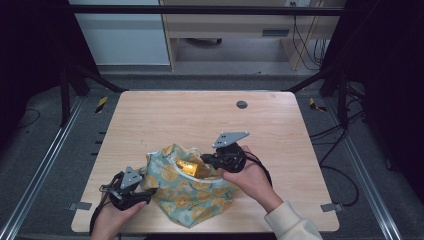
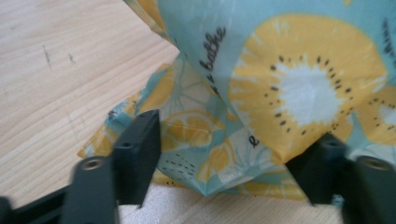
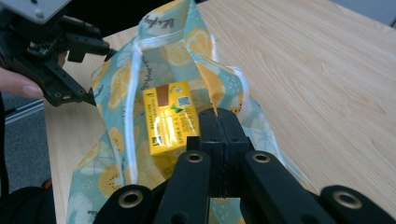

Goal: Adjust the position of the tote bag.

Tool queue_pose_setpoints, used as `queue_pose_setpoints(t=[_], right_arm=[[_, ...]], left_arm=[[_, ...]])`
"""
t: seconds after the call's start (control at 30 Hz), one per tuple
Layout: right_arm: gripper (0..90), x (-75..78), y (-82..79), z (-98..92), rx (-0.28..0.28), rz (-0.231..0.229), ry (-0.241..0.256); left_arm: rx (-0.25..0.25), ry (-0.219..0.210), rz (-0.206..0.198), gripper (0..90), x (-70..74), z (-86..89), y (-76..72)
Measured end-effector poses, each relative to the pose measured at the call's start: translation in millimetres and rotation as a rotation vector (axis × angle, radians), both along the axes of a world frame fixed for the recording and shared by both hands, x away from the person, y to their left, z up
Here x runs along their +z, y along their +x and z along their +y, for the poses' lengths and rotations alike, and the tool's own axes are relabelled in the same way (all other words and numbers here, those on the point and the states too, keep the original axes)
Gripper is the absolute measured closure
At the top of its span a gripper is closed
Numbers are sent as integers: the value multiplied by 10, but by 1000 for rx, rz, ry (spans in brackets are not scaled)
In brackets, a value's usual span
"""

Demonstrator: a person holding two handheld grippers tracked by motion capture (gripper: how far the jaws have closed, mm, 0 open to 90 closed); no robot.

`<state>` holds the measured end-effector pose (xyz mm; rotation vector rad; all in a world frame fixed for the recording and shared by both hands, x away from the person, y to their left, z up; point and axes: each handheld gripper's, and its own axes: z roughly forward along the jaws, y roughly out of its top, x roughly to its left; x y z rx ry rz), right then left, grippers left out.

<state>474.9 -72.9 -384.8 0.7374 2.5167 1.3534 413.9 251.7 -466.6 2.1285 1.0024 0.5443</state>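
Even overhead light on the pale wooden surface [image 1: 165, 120], dark surroundings; left gripper view blurred, black fingers [image 2: 140, 149] soft; faint shadows.

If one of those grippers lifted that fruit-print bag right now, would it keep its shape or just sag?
Probably sag: the fruit-print bag is thin cloth, already creased and folded on the table. The right gripper, shut on its rim, seems to hold the mouth open. The yellow packet inside looks boxy and stiffer, so it would likely slide to the lowest point and weigh that end down.
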Motion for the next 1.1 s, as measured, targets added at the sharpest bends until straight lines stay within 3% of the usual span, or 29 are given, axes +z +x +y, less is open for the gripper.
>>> queue_pose_setpoints(t=[0.07, 0.2, 0.37, 0.5, 0.87, 1.1], right_arm=[[900, -9, -31, 22, 16, -10, 13], [900, -33, -84, 68, 41, -7, 17], [900, -57, -172, 93, 61, -12, 24], [900, -80, -251, 108, 86, -25, 24], [900, -169, -428, 141, 122, -25, 11], [900, -249, -479, 170, 132, -20, 3]], left_arm=[[-6, -50, -22, 285, 38, 16, -19], [-3, -73, -31, 223, 73, 26, -26], [-11, -140, -63, 212, 163, 37, -63], [-25, -129, -70, 206, 213, -11, -103], [-16, -187, -97, 202, 318, -23, -131], [-1, -177, -114, 201, 344, -49, -137]])
